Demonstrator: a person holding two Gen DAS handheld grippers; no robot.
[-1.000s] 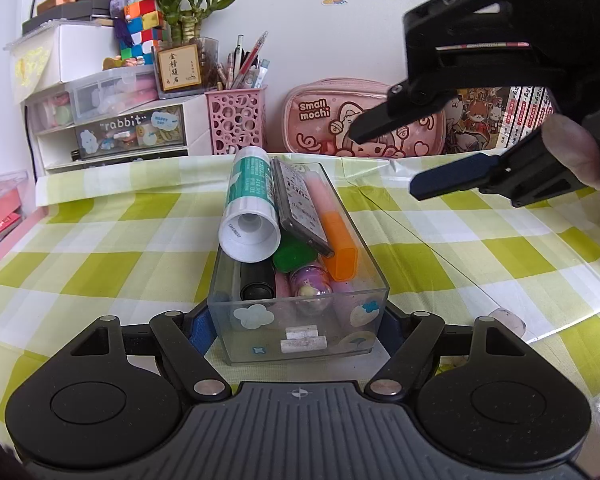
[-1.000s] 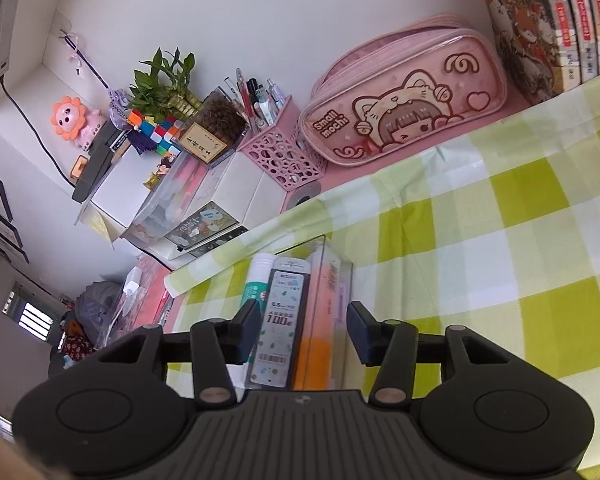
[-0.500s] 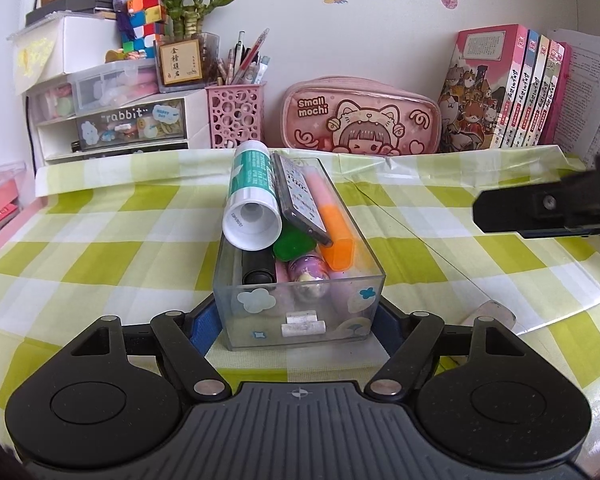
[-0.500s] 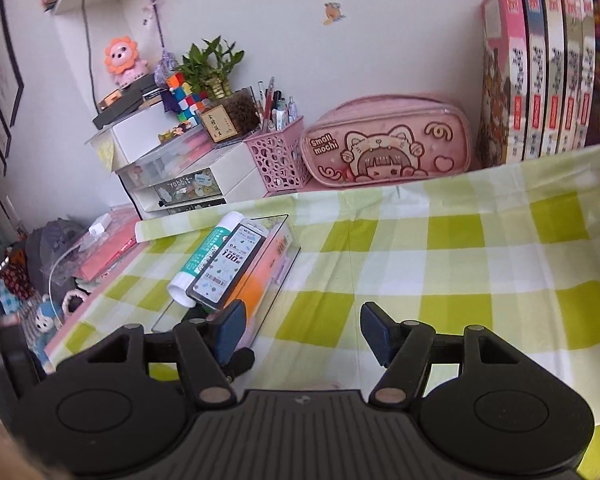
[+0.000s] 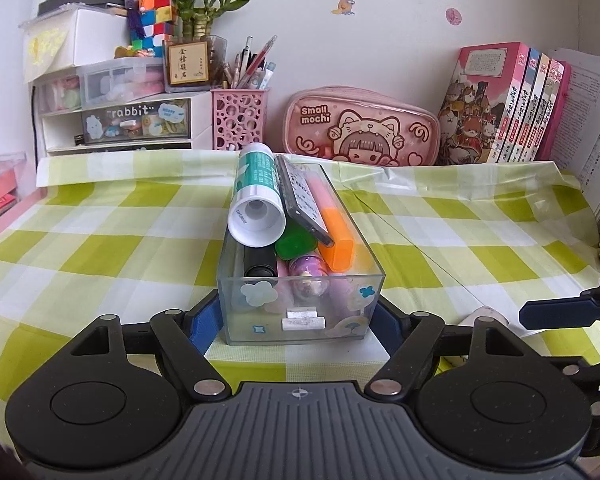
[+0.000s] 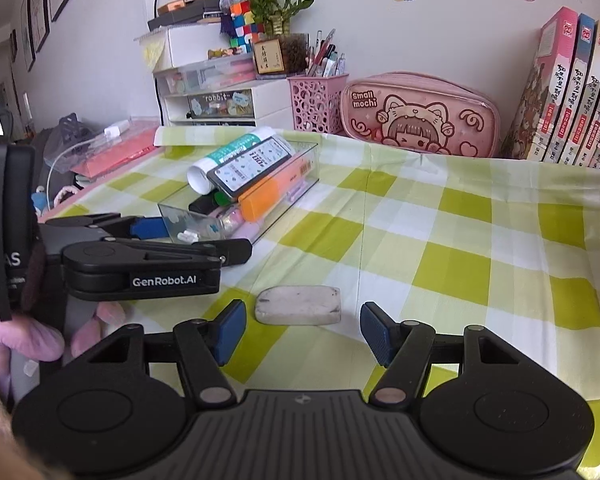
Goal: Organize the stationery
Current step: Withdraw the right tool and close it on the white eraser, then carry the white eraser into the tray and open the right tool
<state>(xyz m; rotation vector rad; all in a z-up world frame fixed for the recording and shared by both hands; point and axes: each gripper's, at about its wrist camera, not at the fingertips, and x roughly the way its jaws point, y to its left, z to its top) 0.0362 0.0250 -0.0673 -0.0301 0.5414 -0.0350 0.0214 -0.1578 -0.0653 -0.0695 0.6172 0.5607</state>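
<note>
A clear plastic box [image 5: 300, 304] stands on the green-checked cloth, and my left gripper [image 5: 296, 324] is shut on its near end, one blue pad on each side wall. Piled in the box are a white and green glue tube [image 5: 256, 208], a black lead case [image 5: 304, 204], an orange highlighter [image 5: 336, 236] and smaller items. To the box's right lies a worn white eraser [image 6: 298, 305]. My right gripper [image 6: 303, 332] is open around the eraser, which rests just ahead between the fingertips, clear of both pads. The left wrist view catches the eraser [image 5: 486, 314] beside the right gripper's blue fingertip [image 5: 556, 314].
Along the back wall stand a white drawer unit [image 5: 116, 120], a pink pen holder [image 5: 238, 120], a pink pencil case [image 5: 360, 132] and a row of books [image 5: 512, 104]. A person's hand [image 6: 20, 336] holds the left gripper [image 6: 192, 240], close to the eraser's left.
My right gripper has left its place above the box, rolled level, and come down to the right around the eraser, with its jaws wider. The left gripper and box have stayed put.
</note>
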